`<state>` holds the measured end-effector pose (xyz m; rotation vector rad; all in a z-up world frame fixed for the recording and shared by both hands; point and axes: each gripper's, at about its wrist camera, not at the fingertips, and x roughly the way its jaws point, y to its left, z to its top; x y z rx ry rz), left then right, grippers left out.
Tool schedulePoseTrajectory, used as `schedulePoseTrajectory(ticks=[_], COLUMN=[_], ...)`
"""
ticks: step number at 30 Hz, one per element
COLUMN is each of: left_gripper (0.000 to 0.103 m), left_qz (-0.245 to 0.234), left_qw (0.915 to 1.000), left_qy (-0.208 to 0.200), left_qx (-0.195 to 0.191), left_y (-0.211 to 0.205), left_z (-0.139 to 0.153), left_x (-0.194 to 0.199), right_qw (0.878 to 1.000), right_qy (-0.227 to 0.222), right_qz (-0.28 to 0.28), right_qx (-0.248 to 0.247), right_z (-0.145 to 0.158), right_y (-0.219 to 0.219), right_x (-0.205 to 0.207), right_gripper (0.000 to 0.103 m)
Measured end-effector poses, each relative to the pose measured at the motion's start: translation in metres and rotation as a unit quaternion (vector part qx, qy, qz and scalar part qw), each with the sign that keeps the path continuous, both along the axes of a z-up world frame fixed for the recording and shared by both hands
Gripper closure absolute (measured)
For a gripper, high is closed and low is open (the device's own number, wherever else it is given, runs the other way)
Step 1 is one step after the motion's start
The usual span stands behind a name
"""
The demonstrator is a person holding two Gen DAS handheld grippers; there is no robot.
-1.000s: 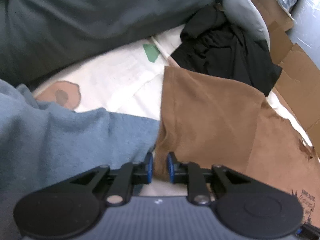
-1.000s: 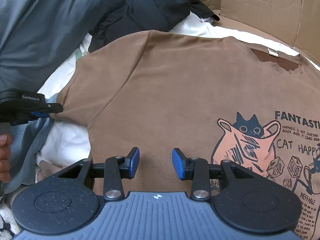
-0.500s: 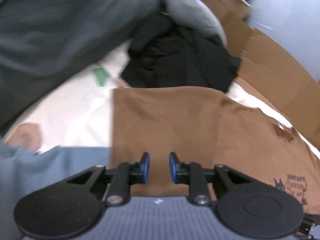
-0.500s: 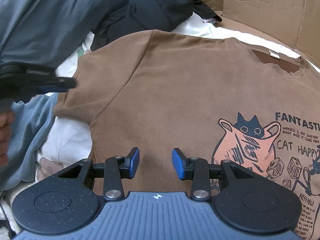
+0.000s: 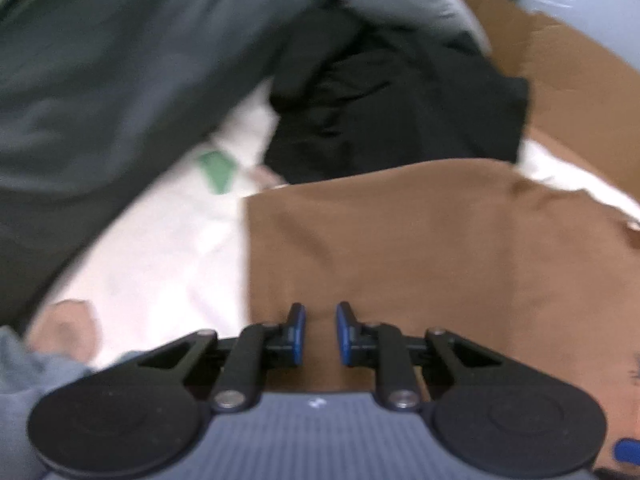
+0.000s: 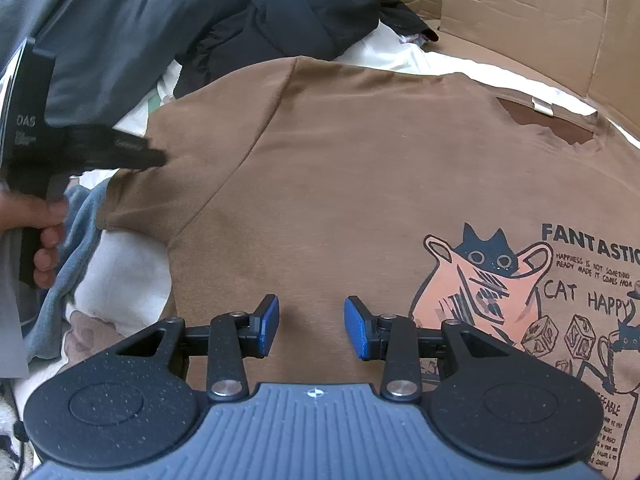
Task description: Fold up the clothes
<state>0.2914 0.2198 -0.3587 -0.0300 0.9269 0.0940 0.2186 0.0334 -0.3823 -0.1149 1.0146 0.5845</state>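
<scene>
A brown T-shirt [image 6: 360, 184] with a cat print [image 6: 480, 280] lies spread face up on the white bedding [image 6: 120, 272]. My right gripper [image 6: 311, 326] hovers open over the shirt's lower body, left of the print, holding nothing. In the right wrist view the left gripper [image 6: 158, 158], held by a hand [image 6: 36, 220], reaches over the shirt's left sleeve [image 6: 136, 196]. The left wrist view is blurred; there the left gripper [image 5: 321, 334] shows a narrow gap between its blue pads, just inside the brown T-shirt's [image 5: 440, 248] straight sleeve edge. No cloth is visibly pinched.
A black garment [image 6: 288, 28] and a dark grey one [image 6: 120, 20] are heaped beyond the shirt. A blue-grey towel-like cloth [image 6: 76, 240] lies left of the sleeve. Cardboard walls [image 6: 520, 12] stand at the back and right.
The left gripper has swung from the blue cloth and sleeve edge rightward over the brown sleeve, its narrow gap unchanged. The right gripper has stayed put and open.
</scene>
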Motion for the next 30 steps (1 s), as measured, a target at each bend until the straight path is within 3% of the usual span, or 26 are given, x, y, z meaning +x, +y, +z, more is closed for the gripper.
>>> schedulePoseTrajectory(ticks=[5, 8, 12, 17, 19, 21, 25, 30], left_gripper=[0.091, 0.089, 0.07, 0.065, 0.061, 0.045, 0.038, 0.026], left_qz=[0.001, 0.01, -0.003, -0.023, -0.022, -0.026, -0.041, -0.045], left_qw=[0.9998, 0.9999, 0.9995, 0.9991, 0.9982, 0.997, 0.9965, 0.9962], left_qy=[0.004, -0.008, -0.011, 0.005, 0.024, 0.036, 0.04, 0.035], left_qx=[0.021, -0.009, -0.029, -0.036, -0.051, -0.064, -0.061, -0.066], left_y=[0.01, 0.019, 0.018, 0.013, 0.013, 0.011, 0.006, 0.001], left_z=[0.009, 0.021, 0.033, 0.043, 0.053, 0.067, 0.106, 0.159], left_x=[-0.005, -0.013, -0.028, -0.046, -0.05, -0.055, -0.067, -0.081], right_qw=[1.0, 1.0, 0.999, 0.998, 0.997, 0.996, 0.996, 0.994], right_qy=[0.0, -0.005, -0.025, -0.036, -0.041, -0.046, -0.071, -0.101], right_qz=[0.002, 0.008, 0.026, 0.044, 0.049, 0.062, 0.049, 0.037], right_qx=[0.0, -0.005, -0.017, -0.031, -0.043, -0.048, -0.037, -0.034], right_z=[0.0, 0.003, 0.012, 0.033, 0.049, 0.068, 0.11, 0.17], right_y=[-0.001, -0.002, -0.008, -0.024, -0.031, -0.038, -0.055, -0.072], right_x=[0.0, -0.001, -0.002, 0.004, 0.009, 0.014, 0.026, 0.034], right_gripper=[0.06, 0.06, 0.06, 0.06, 0.06, 0.06, 0.059, 0.049])
